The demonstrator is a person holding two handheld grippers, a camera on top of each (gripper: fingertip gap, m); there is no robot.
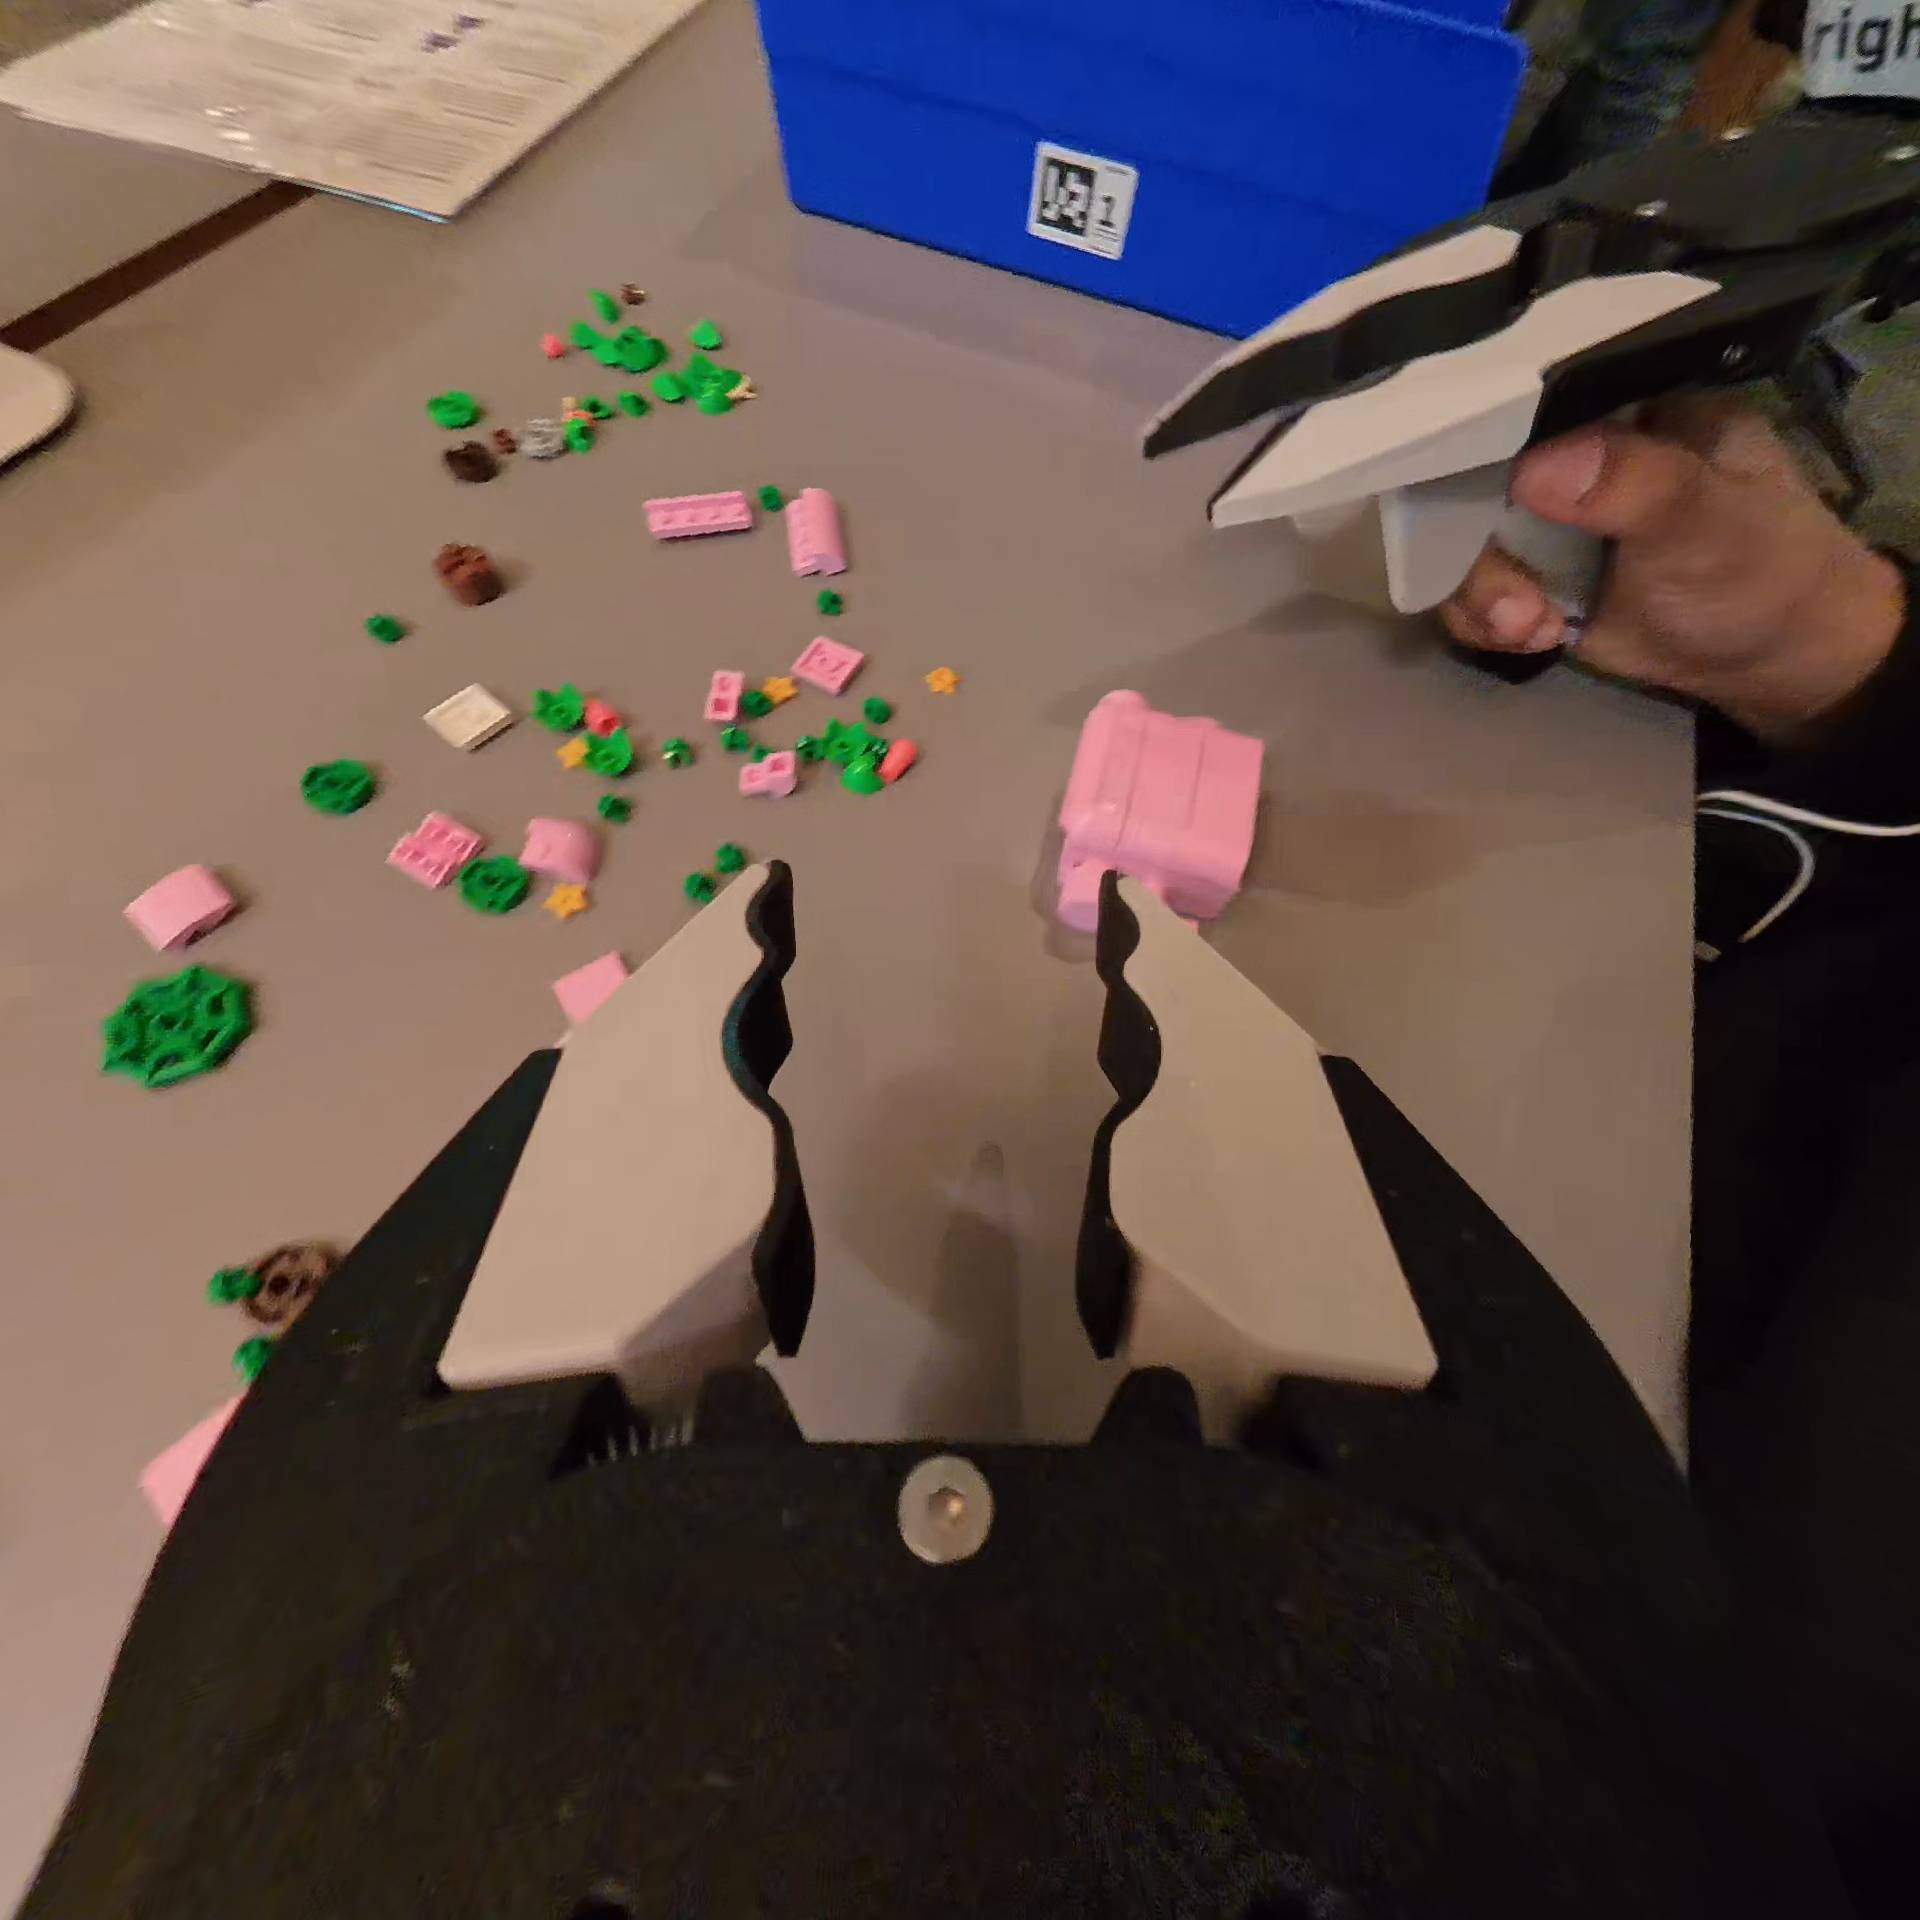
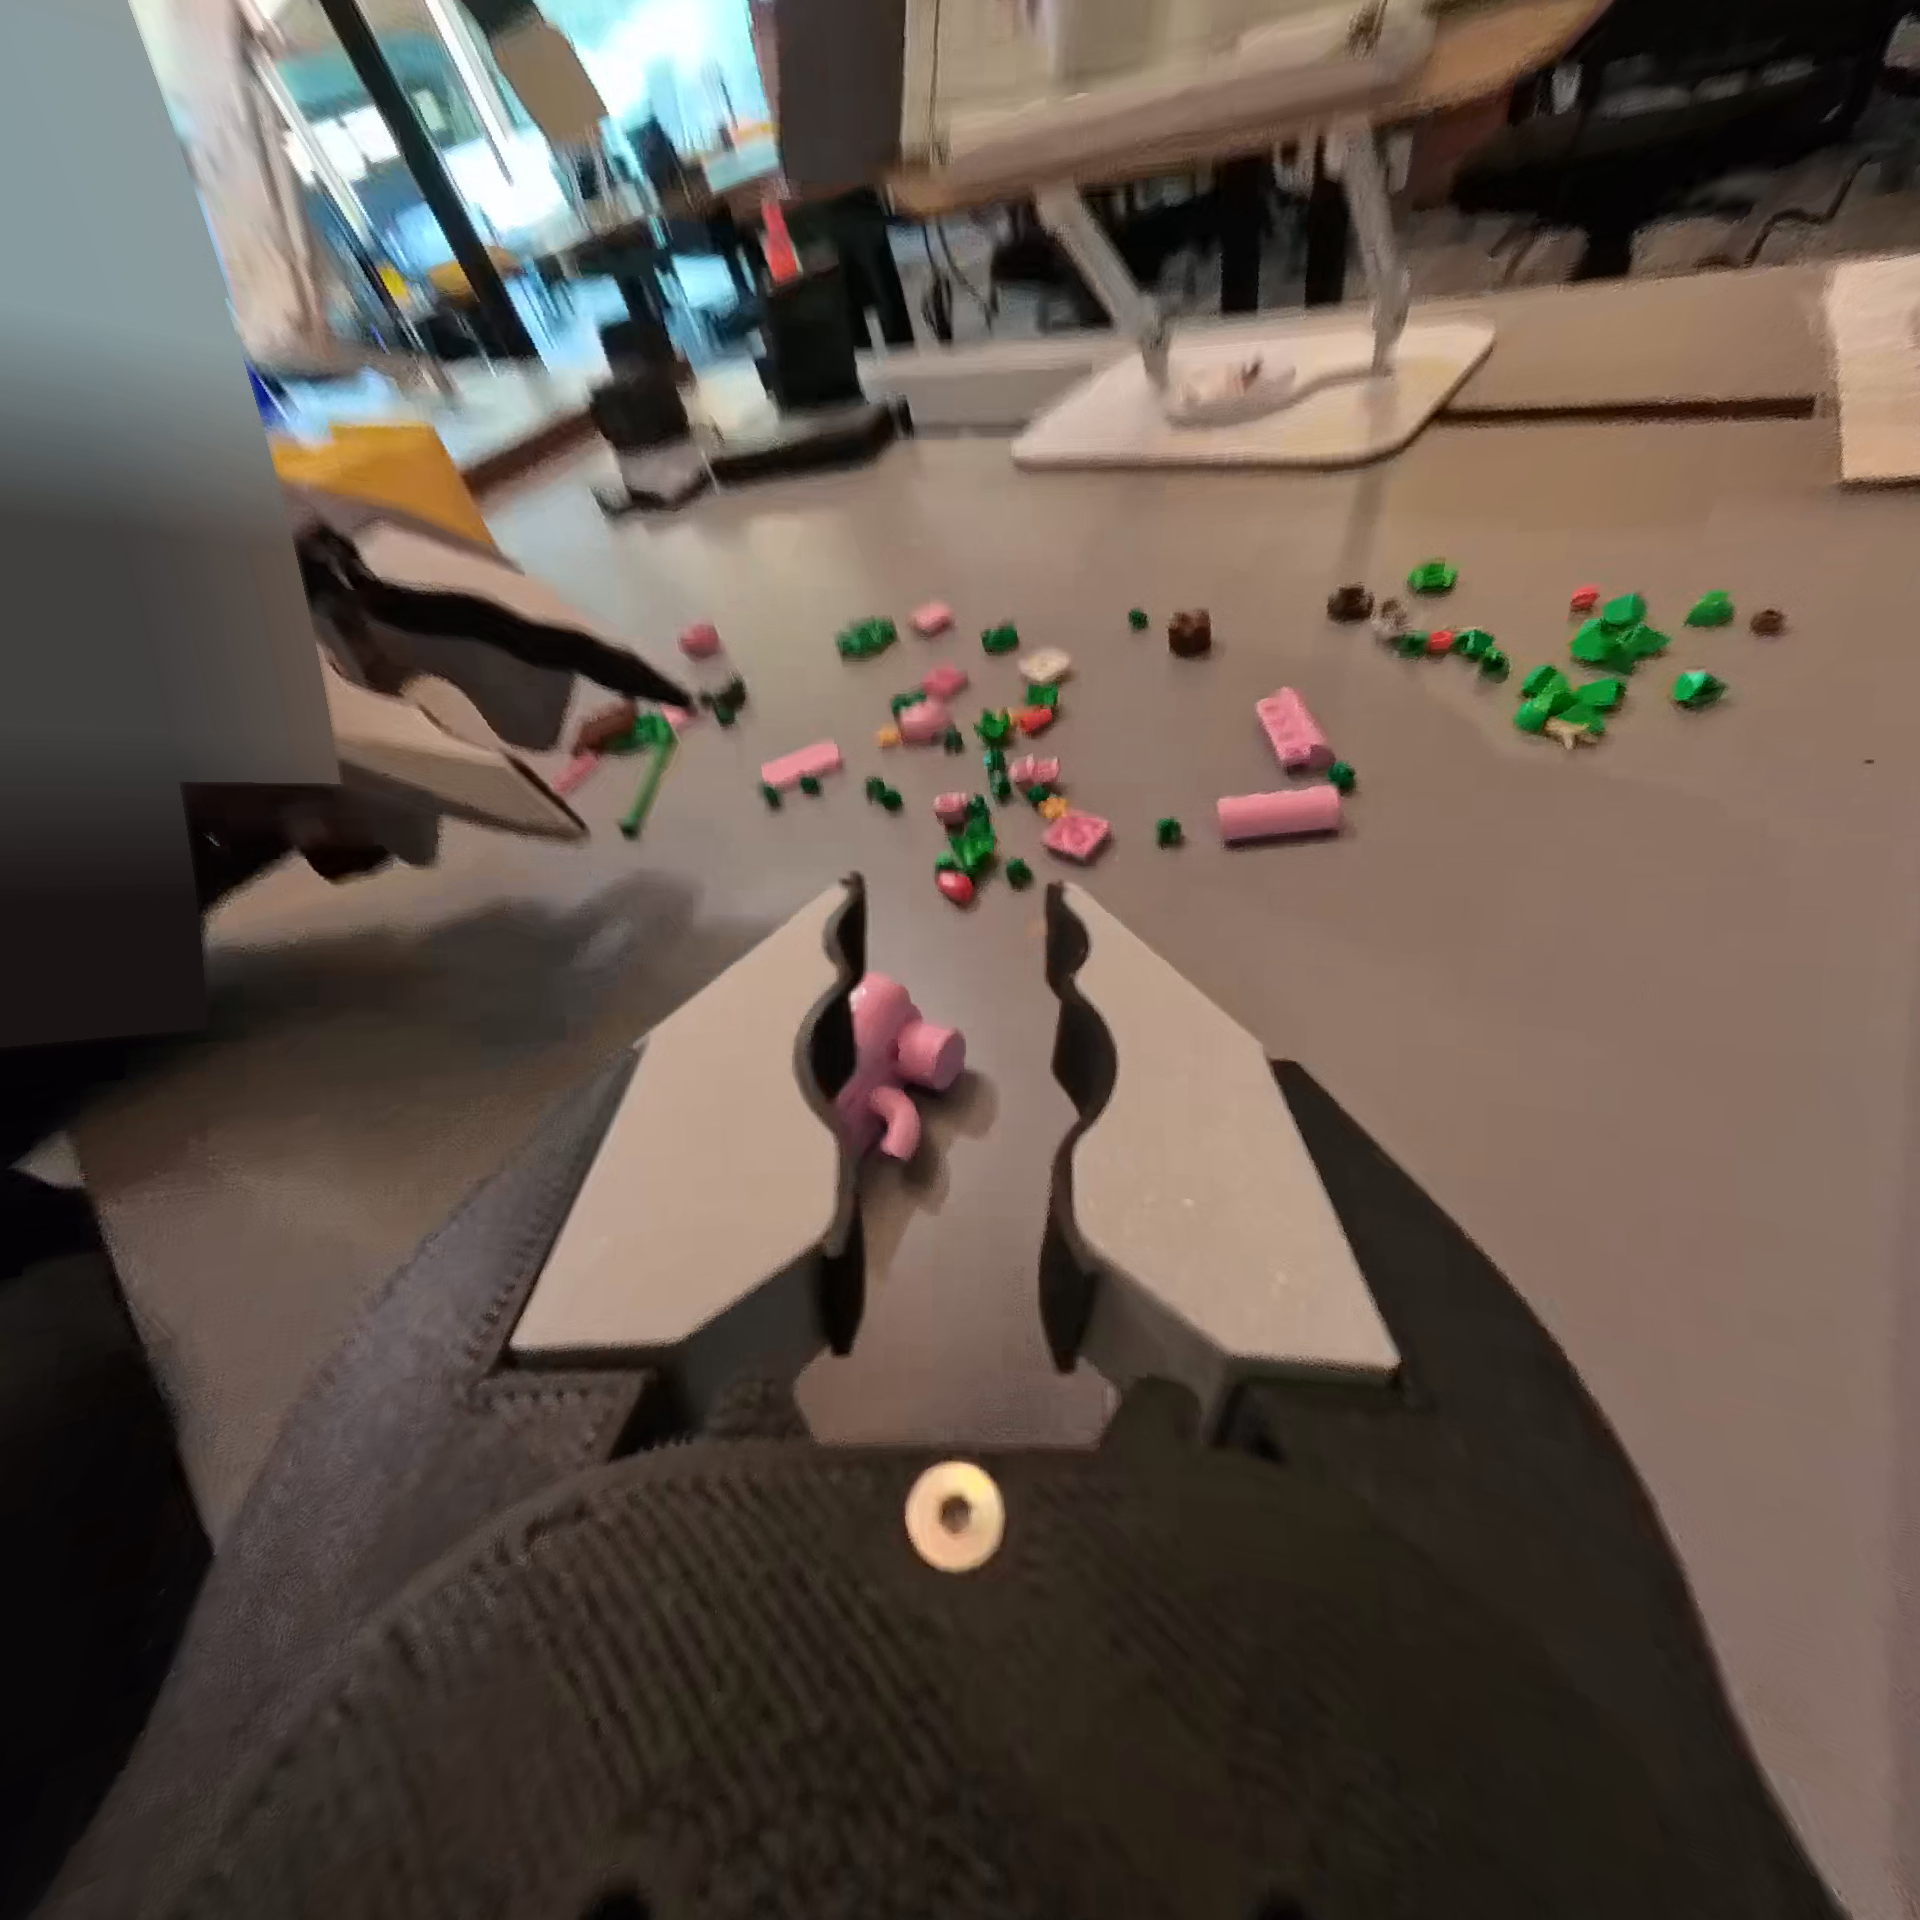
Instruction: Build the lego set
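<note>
Left wrist view shows the left claw (image 1: 943, 883) spread wide, with nothing between its fingers. Its right fingertip sits right at the near corner of a pink lego assembly (image 1: 1158, 805) that rests on the grey surface (image 1: 1039, 468); whether tip and assembly touch cannot be told. Left of the fingers lie loose pieces: a green wheel-shaped piece (image 1: 177, 1027), pink curved bricks (image 1: 179, 906), small green studs and yellow stars. Farther out are a pink plate (image 1: 697, 514), brown pieces (image 1: 470, 572) and a cluster of green leaf pieces (image 1: 644, 358). Off to the right, above the surface, a hand (image 1: 1683, 582) holds the right claw (image 1: 1179, 473), its fingers slightly parted and empty. Beyond stands a blue bin (image 1: 1132, 135) with a white tag on its wall; its inside is hidden. A sheet of paper (image 1: 343, 94) lies at the far left.

Right wrist view shows the right claw (image 2: 954, 899) released, fingers apart. A small pink lego piece (image 2: 899, 1060) lies on the surface (image 2: 1507, 1039) between them, close against the left finger, not gripped. Ahead lies the scatter of pink and green pieces, including a pink cylinder-like brick (image 2: 1278, 814). The left claw (image 2: 634, 753) reaches in from the left, over the pieces.
</note>
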